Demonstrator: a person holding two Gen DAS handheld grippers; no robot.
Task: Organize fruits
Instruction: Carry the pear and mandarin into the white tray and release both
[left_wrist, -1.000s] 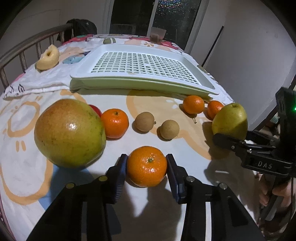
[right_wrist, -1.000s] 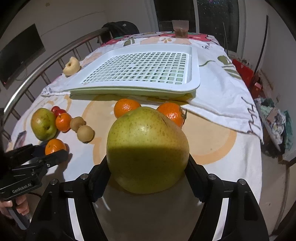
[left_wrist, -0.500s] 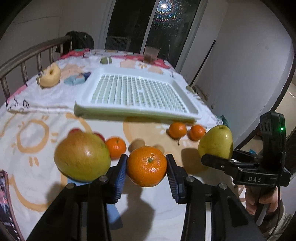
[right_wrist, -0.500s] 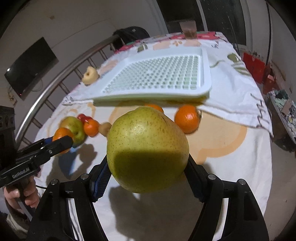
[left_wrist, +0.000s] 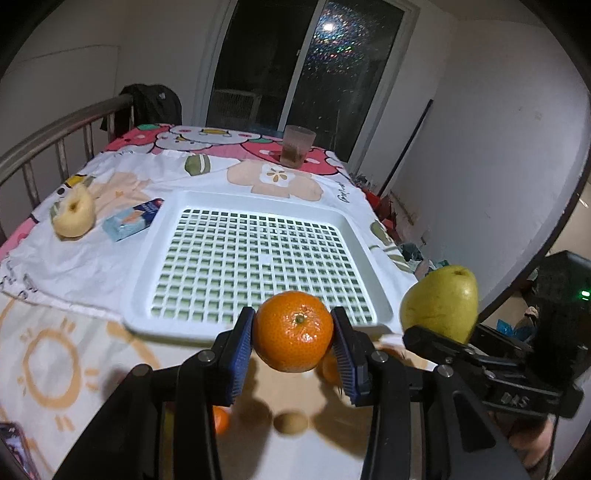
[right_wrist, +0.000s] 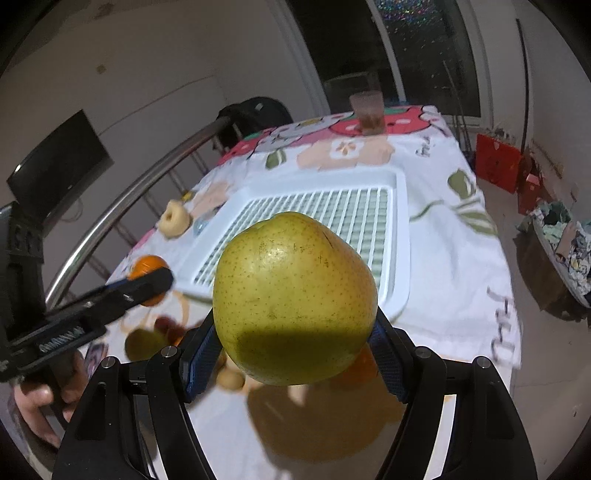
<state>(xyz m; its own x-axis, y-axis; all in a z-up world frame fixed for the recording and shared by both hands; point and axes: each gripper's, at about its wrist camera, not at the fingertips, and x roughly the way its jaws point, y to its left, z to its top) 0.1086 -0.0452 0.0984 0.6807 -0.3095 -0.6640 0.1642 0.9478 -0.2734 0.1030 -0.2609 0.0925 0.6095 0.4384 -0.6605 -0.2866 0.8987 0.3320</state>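
My left gripper (left_wrist: 293, 341) is shut on an orange tangerine (left_wrist: 293, 331) and holds it in the air just before the near rim of the white slotted tray (left_wrist: 255, 254). My right gripper (right_wrist: 293, 341) is shut on a big green pear (right_wrist: 293, 295), also lifted above the table, near the tray's front right corner (right_wrist: 400, 288). The pear (left_wrist: 441, 302) shows at the right in the left wrist view; the tangerine (right_wrist: 147, 267) shows at the left in the right wrist view. The tray holds nothing.
Loose fruit lies on the tablecloth below: a small brown fruit (left_wrist: 291, 422), tangerines (left_wrist: 221, 419), a large green-red fruit (right_wrist: 142, 343). A cored apple (left_wrist: 74, 216) and a blue packet (left_wrist: 133, 218) lie left of the tray. A cup (left_wrist: 297, 146) stands at the far edge. A metal railing (left_wrist: 55, 136) runs along the left.
Both grippers have risen from the table with their fruit and moved forward towards the tray. The loose fruit has dropped low in both views.
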